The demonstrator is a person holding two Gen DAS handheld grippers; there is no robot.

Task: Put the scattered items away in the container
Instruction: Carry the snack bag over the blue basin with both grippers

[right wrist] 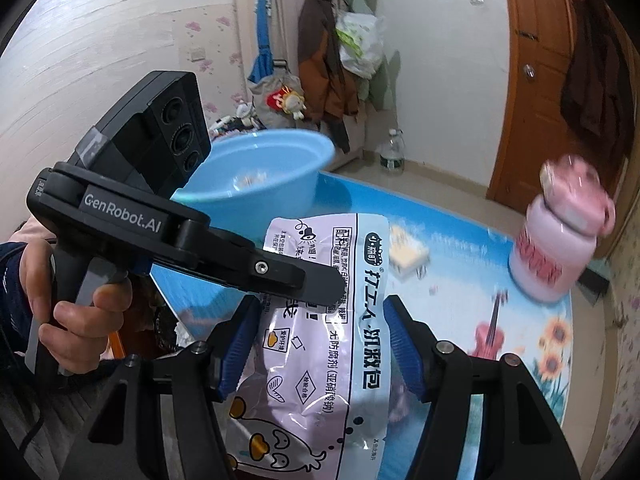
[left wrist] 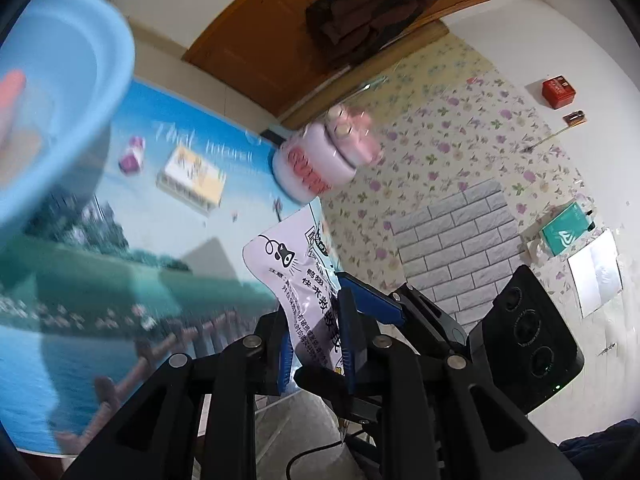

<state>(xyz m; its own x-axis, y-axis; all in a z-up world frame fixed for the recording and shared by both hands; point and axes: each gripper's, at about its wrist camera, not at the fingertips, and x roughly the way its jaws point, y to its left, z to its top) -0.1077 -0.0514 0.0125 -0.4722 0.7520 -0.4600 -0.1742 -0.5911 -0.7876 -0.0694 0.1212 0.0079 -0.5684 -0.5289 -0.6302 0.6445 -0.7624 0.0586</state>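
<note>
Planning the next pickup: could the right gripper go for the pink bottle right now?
Probably not yet. The right gripper has its fingers around the snack bag, which the left gripper also pinches. The pink bottle itself stands unobstructed.

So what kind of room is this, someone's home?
Probably a lived-in home room: coats hang on the wall, a wooden door stands shut, and flowered wallpaper covers one wall.

From my right wrist view, the snack bag (right wrist: 320, 320) sits between my right gripper's (right wrist: 318, 346) fingers with my left gripper (right wrist: 320, 280) across its top, the basin (right wrist: 260, 176) behind left, the jar (right wrist: 556, 240) right, the box (right wrist: 406, 258) between them on the table (right wrist: 460, 240).
</note>
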